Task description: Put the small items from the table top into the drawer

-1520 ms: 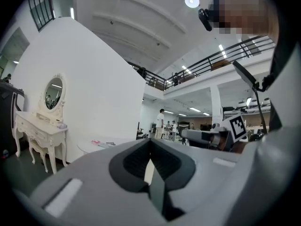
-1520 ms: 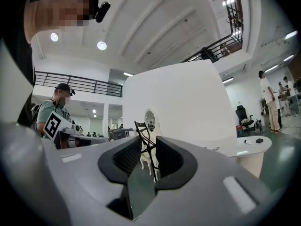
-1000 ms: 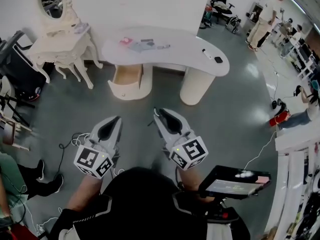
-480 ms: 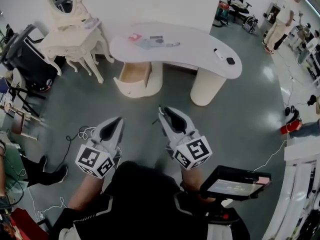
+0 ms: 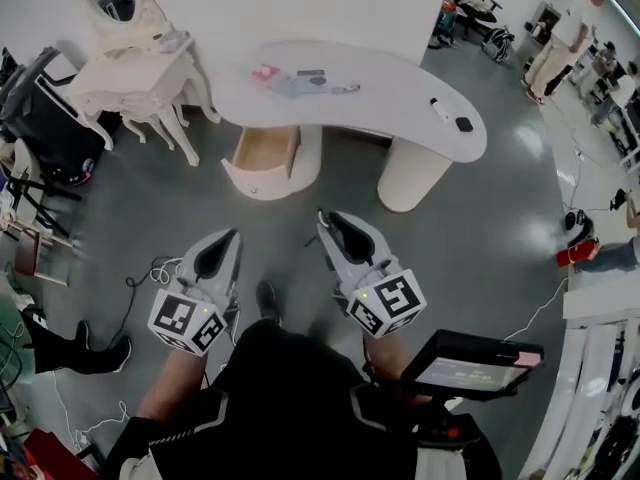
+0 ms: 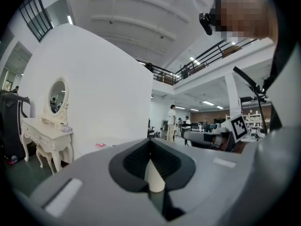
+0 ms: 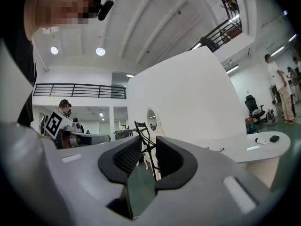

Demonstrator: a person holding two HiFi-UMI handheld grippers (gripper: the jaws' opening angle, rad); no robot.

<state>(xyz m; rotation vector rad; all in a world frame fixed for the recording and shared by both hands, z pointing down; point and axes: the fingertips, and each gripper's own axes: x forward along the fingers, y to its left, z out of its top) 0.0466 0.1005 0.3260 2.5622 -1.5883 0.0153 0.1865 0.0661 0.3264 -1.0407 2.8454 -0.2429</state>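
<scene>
Open floor (image 5: 450,238) lies between the person and the table (image 5: 400,98), so the way ahead is free; a vanity (image 5: 140,73) crowds only the left side. The drawer (image 5: 262,153) under the table's left end stands pulled out, ready to receive. Both grippers hang well short of it, carried rather than working. The left gripper (image 5: 228,243) is clenched on nothing; the right gripper (image 5: 330,228) is slightly parted and empty. The small items (image 5: 300,80) lie on the table top above the drawer, with two more (image 5: 450,116) near its right edge.
</scene>
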